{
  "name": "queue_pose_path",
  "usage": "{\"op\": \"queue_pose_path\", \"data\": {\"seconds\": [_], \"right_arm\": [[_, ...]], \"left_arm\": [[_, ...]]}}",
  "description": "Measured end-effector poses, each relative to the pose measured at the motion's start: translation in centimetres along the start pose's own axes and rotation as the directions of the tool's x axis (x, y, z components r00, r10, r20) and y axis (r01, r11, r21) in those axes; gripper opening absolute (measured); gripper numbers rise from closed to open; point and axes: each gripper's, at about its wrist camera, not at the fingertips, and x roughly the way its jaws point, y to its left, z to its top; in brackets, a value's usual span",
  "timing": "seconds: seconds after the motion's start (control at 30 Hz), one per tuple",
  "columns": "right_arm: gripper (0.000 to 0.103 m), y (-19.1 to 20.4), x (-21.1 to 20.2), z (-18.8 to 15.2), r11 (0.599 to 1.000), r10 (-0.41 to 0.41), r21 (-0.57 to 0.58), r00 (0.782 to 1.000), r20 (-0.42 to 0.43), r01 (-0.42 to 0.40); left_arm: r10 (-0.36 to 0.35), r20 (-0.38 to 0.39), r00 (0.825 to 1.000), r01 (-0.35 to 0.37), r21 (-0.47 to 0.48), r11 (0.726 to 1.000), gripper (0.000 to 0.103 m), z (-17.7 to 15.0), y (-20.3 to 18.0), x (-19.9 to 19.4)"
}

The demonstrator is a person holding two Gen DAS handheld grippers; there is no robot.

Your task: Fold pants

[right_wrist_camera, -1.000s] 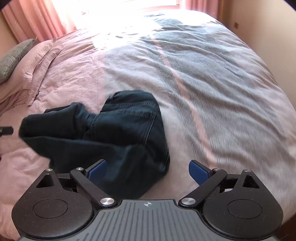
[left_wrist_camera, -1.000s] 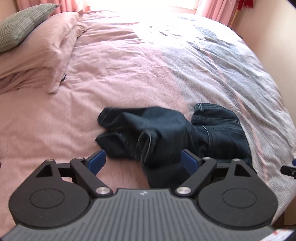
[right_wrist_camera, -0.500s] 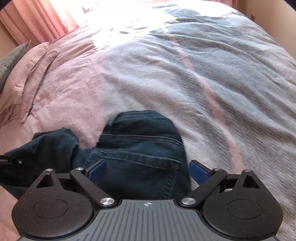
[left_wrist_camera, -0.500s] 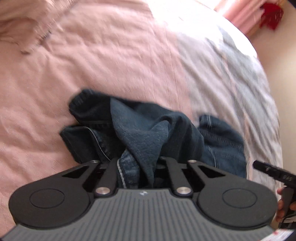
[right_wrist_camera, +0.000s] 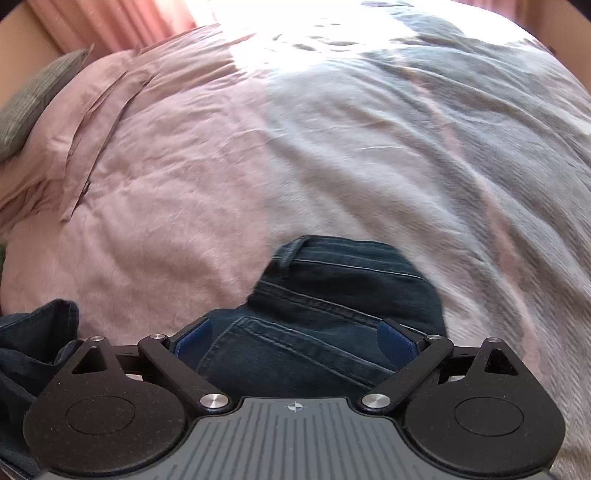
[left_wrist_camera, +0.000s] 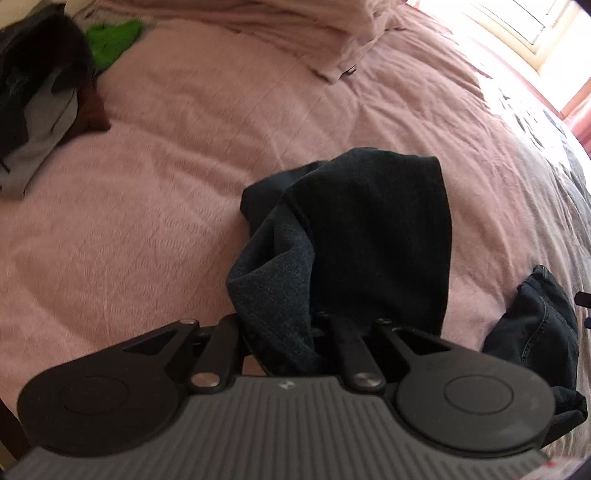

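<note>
Dark blue denim pants lie crumpled on the bed. My left gripper is shut on a bunched fold of one pant leg, which rises in a hump in front of it. The waist end trails at the right edge of the left wrist view. In the right wrist view the pants' waistband and back pocket lie between the blue pads of my right gripper, which is open and low over the denim. Part of a pant leg shows at the far left there.
The bed carries a pink duvet and a grey striped blanket. Pink pillows lie at the head. A heap of dark, grey and green clothes sits at the far left in the left wrist view. Pink curtains hang behind.
My left gripper closed on the pant leg and swung left with it, lifting the fabric. My right gripper came down over the waistband, still open.
</note>
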Motion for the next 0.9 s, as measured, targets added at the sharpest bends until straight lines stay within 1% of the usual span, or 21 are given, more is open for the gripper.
{"op": "queue_pose_path", "data": {"seconds": [0.1,0.2,0.23,0.27,0.3,0.33,0.37,0.4,0.43,0.47,0.5,0.57,0.6,0.63,0.67,0.7,0.73,0.8,0.83,0.87,0.9], "right_arm": [[0.093,3.7,3.3,0.1,0.992,-0.008,-0.125,0.998,-0.066,0.000],[0.093,6.4,6.9,-0.5,0.965,-0.048,-0.260,0.993,-0.112,0.017],[0.090,7.1,7.9,-0.8,0.953,-0.075,-0.300,0.990,-0.122,0.035],[0.061,7.2,8.6,-1.3,0.939,-0.079,-0.343,0.987,-0.138,0.027],[0.037,7.2,9.0,-1.7,0.931,-0.071,-0.366,0.984,-0.164,0.006],[0.035,6.9,8.7,-1.9,0.935,-0.060,-0.355,0.985,-0.163,-0.002],[0.022,6.4,7.8,-1.7,0.946,-0.026,-0.324,0.989,-0.144,-0.022],[0.013,5.5,6.8,-1.4,0.960,0.007,-0.278,0.992,-0.129,-0.043],[0.010,4.5,5.5,-1.0,0.974,0.030,-0.220,0.995,-0.098,-0.051],[0.009,3.6,3.9,-0.4,0.983,0.052,-0.172,0.998,-0.045,-0.059],[0.008,2.7,1.8,0.2,0.987,0.063,-0.147,0.998,0.031,-0.058],[0.008,0.9,-2.6,1.5,0.994,0.061,-0.102,0.982,0.178,-0.043],[0.007,-0.1,-5.0,2.2,0.997,0.063,-0.063,0.965,0.254,-0.049],[0.007,-1.2,-7.5,2.8,0.997,0.073,-0.022,0.939,0.336,-0.070],[0.007,-2.2,-10.1,3.2,0.995,0.080,0.017,0.906,0.416,-0.095],[0.007,-3.2,-12.8,3.4,0.990,0.089,0.048,0.865,0.495,-0.129],[0.007,-4.0,-15.6,3.3,0.984,0.096,0.070,0.817,0.569,-0.164],[0.007,-5.6,-20.4,2.4,0.968,0.110,0.089,0.715,0.691,-0.235],[0.007,-6.3,-22.5,1.2,0.960,0.119,0.084,0.662,0.740,-0.267],[0.007,-6.9,-24.3,-0.3,0.953,0.127,0.071,0.603,0.788,-0.294],[0.007,-7.3,-25.9,-2.3,0.950,0.139,0.041,0.537,0.832,-0.310]], "left_arm": [[-0.039,-0.025,0.999,0.037,-0.053,0.998,0.010,0.2,1.3,1.4],[-0.070,-0.018,0.997,0.070,-0.042,0.997,0.012,0.9,1.1,1.9],[-0.075,-0.020,0.997,0.075,-0.025,0.997,0.012,1.3,0.5,1.9],[-0.080,-0.016,0.997,0.080,-0.003,0.997,0.011,1.7,0.0,1.9],[-0.084,-0.009,0.996,0.084,0.022,0.996,0.009,1.9,-0.4,1.7],[-0.097,0.004,0.995,0.097,0.044,0.994,0.008,2.4,-0.9,1.4],[-0.118,0.020,0.993,0.117,0.059,0.991,0.007,2.9,-1.4,1.1],[-0.137,0.035,0.990,0.134,0.076,0.988,0.006,3.7,-2.2,0.6],[-0.154,0.057,0.986,0.148,0.092,0.985,0.006,4.4,-3.0,0.1],[-0.173,0.086,0.981,0.163,0.113,0.980,0.006,5.3,-4.0,-0.6],[-0.192,0.117,0.974,0.176,0.134,0.975,0.005,6.3,-5.0,-1.3],[-0.213,0.184,0.959,0.182,0.171,0.968,0.005,8.5,-6.8,-2.8],[-0.225,0.221,0.949,0.186,0.184,0.965,0.005,9.8,-7.7,-3.6],[-0.240,0.250,0.938,0.196,0.191,0.962,0.005,11.0,-8.2,-4.5],[-0.253,0.281,0.926,0.206,0.188,0.960,0.005,12.2,-8.7,-5.5],[-0.272,0.315,0.909,0.221,0.188,0.957,0.005,13.2,-9.0,-6.6],[-0.292,0.355,0.888,0.237,0.193,0.952,0.005,13.9,-9.1,-8.0],[-0.329,0.438,0.837,0.259,0.213,0.942,0.005,14.4,-9.0,-10.7],[-0.353,0.480,0.803,0.283,0.214,0.935,0.005,14.2,-8.5,-11.9],[-0.377,0.516,0.769,0.316,0.205,0.926,0.006,13.8,-7.7,-12.8],[-0.391,0.537,0.748,0.345,0.189,0.919,0.009,13.2,-6.8,-13.3]]}}
